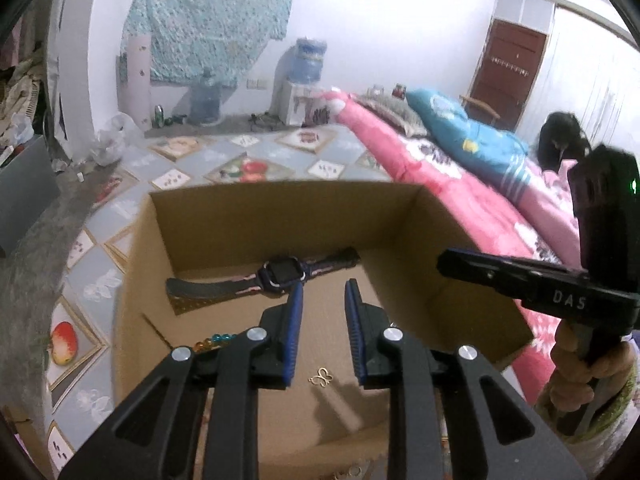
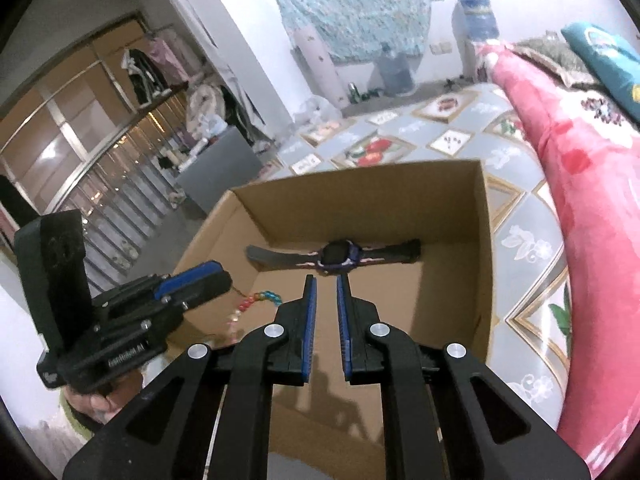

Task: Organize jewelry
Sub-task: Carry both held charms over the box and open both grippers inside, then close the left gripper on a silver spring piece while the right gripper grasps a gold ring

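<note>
An open cardboard box (image 1: pixel 472 280) (image 2: pixel 482 216) stands on the floor. A dark watch with a purple case (image 1: pixel 280 273) (image 2: pixel 338 258) lies flat along its far wall. A string of coloured beads (image 1: pixel 212 340) (image 2: pixel 256 300) lies at the box's left side. A small gold butterfly charm (image 1: pixel 321 377) lies on the box floor between my left fingers. My left gripper (image 1: pixel 323 292) is open and empty above the box, short of the watch. My right gripper (image 2: pixel 326 280) is slightly open and empty, just short of the watch.
A bed with a pink quilt (image 1: pixel 460 184) (image 2: pixel 580 184) runs along the right of the box. A patterned floor mat (image 1: pixel 240 160) lies beyond the box. A grey bin (image 2: pixel 220 168) stands at the left. Water bottles (image 1: pixel 306 62) stand by the far wall.
</note>
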Demonstrator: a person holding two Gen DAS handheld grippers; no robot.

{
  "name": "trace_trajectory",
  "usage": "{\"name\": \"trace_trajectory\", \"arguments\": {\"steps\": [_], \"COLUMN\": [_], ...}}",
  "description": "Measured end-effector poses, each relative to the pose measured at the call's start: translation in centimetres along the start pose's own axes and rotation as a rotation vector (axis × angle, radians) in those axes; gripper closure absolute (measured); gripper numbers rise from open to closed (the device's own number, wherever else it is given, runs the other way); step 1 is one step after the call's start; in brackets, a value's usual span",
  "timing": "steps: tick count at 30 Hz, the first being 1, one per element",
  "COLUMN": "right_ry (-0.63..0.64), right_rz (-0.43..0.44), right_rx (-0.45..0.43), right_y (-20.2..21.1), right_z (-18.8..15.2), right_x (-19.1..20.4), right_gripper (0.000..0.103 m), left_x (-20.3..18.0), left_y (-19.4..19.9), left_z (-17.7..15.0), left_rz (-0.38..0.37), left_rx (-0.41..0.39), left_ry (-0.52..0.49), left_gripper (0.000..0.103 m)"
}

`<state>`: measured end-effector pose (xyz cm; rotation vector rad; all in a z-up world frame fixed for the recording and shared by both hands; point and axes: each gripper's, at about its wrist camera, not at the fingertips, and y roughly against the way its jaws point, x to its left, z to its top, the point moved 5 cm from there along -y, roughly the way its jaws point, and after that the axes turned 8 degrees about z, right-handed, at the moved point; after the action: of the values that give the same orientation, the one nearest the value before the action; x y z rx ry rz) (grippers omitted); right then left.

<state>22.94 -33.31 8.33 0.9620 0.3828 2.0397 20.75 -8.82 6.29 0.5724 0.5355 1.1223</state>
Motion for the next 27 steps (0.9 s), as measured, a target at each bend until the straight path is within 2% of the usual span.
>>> {"name": "trace_trajectory", "arguments": {"steps": [4, 8, 11, 14, 20, 23, 27], "right_ry": [0.061, 0.134, 0.178, 0.187, 0.096, 0.045, 0.006], "right_rz": [0.049, 0.093, 0.131, 0.168, 0.186, 0.185, 0.163], "right_rx": [-0.036, -0.041, -0.034, -0.001, 0.095, 0.131, 0.166], "right_y": [2.5, 4.3, 5.0, 4.6, 1.2, -0.2, -1.8], "right_z": [-1.0, -3.4, -5.8, -8.5, -12.8, -13.8, -14.4], "right_x": [2.0, 4.0, 5.5, 6.5, 5.7, 5.0, 4.2], "right_gripper": [0.089, 0.083, 0.081, 0.08, 0.08, 0.079, 0.079], "left_x": [0.2, 0.3, 0.5, 0.6, -0.4, -0.9, -0.8], "left_y": [3.5, 7.5, 9.4, 10.5, 8.9, 6.6, 3.9], "left_z": [-0.5, -2.8, -5.0, -7.5, -12.7, -14.8, -16.6], "left_rz": [-0.005, 0.008, -0.006, -0.017, -0.003, 0.055, 0.092], "left_rx": [-0.065, -0.12, -0.129, -0.113, -0.017, 0.039, 0.093], "left_ry": [-0.01, -0.049, -0.056, -0.056, -0.092, -0.135, -0.162], "left_gripper": [0.082, 0.082, 0.082, 0.077, 0.075, 0.075, 0.075]}}
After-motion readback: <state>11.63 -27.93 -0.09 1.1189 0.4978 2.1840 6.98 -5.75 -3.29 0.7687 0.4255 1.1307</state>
